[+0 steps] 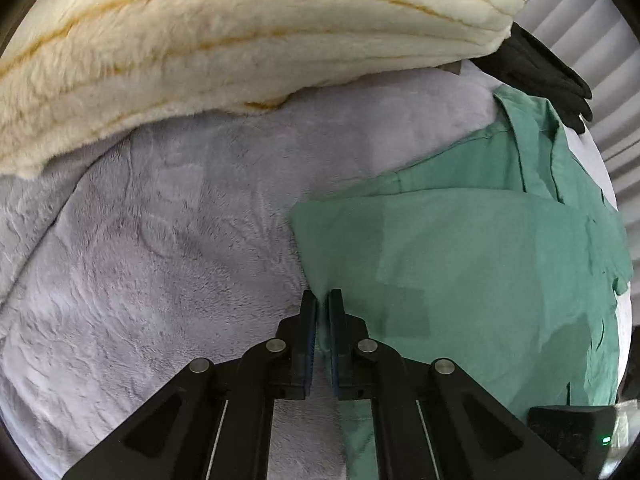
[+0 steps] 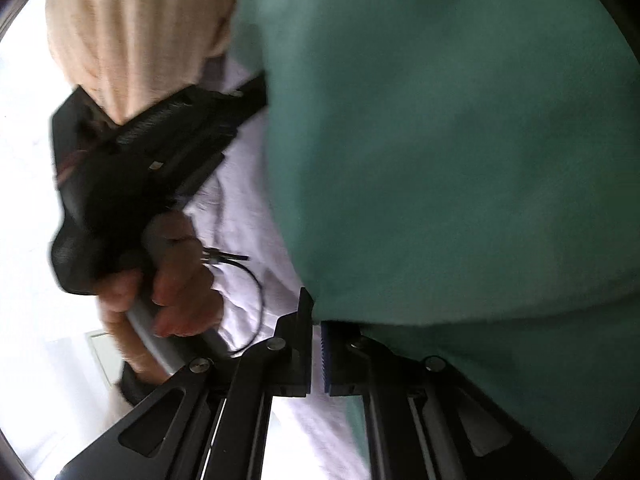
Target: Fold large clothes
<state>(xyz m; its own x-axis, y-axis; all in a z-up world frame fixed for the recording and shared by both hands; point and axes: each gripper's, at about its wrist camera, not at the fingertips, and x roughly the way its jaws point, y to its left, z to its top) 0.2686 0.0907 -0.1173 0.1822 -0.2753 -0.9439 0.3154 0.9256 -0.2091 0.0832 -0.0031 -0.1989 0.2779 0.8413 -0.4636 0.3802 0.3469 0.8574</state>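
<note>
Blur and green cloth hide most of the right wrist view.

The green shirt (image 2: 440,140) drapes over the right tongs (image 2: 316,312), covering one fingertip, so the grip is probably closed on it. In the left wrist view the cream blanket (image 1: 240,40) is cut off by the frame's edge.

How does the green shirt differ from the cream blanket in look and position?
The green shirt is thin, smooth and plain; the cream blanket is thick, furry and lined with yellowish stripes. The shirt is pinched at its edge by the left tongs; the blanket lies beyond, untouched. Both rest on the grey plush cover.
</note>
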